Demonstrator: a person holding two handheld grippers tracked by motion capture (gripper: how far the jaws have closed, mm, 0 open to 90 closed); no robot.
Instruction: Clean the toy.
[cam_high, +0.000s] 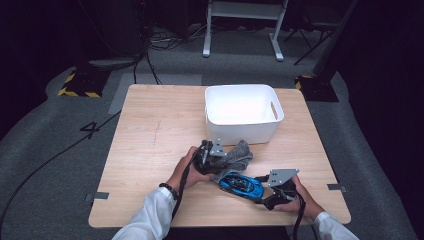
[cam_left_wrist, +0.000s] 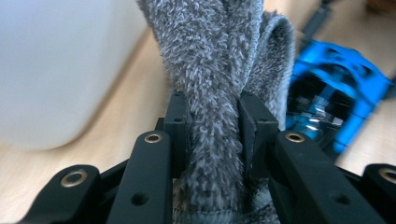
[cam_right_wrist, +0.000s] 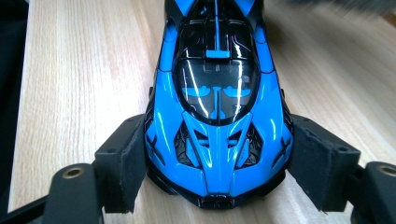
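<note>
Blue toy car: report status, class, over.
Right tongs shut on blue toy car, on table. Left tongs shut on grey cloth. White bin behind, clear.

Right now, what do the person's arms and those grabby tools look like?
White long sleeves cover both forearms, with a dark band on the left wrist. Each gripper, left and right, is black with brass-ringed holes, a grey three-cornered plate on top and a trailing black cable.

Left claw (cam_left_wrist: 212, 121) clamped closed, right claw (cam_right_wrist: 217, 163) gripping, forearms low
</note>
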